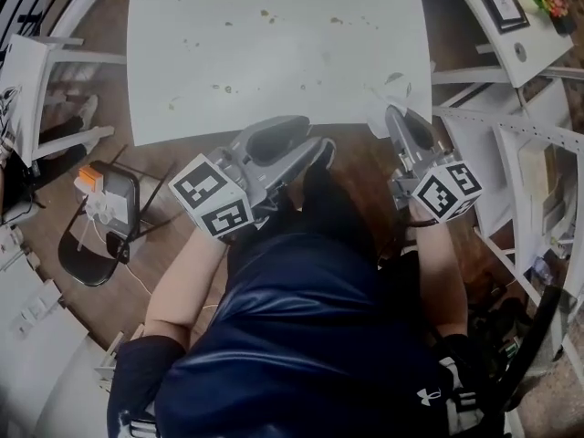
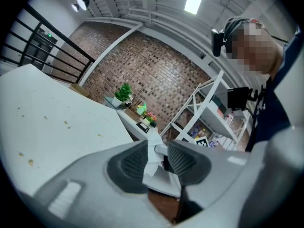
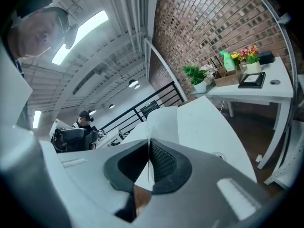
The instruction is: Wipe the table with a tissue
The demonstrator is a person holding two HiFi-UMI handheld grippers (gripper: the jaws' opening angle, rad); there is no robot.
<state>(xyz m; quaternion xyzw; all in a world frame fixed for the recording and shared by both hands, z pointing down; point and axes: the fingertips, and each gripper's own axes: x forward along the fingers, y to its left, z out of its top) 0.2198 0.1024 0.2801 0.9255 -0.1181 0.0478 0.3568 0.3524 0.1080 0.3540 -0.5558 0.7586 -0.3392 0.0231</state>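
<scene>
A white table [image 1: 274, 53] with several brown spots [image 1: 224, 88] fills the top of the head view. My right gripper [image 1: 394, 113] hangs at its near right corner, shut on a white tissue [image 1: 379, 122]. In the right gripper view the tissue [image 3: 161, 122] stands up from the closed jaws of the right gripper [image 3: 150, 144], with the table [image 3: 209, 127] behind it. My left gripper [image 1: 315, 140] is just off the table's near edge, open and empty. Through the gap of the left gripper [image 2: 158, 149] I see the tissue [image 2: 153, 163] farther off, not touching its pads.
A black folding chair [image 1: 96, 235] with an orange-and-white item [image 1: 91, 185] stands at the left on the wooden floor. White shelving [image 1: 529, 181] is close on the right. A side desk [image 1: 516, 35] carries a picture frame [image 1: 502, 7]. A person [image 3: 85, 120] sits far behind.
</scene>
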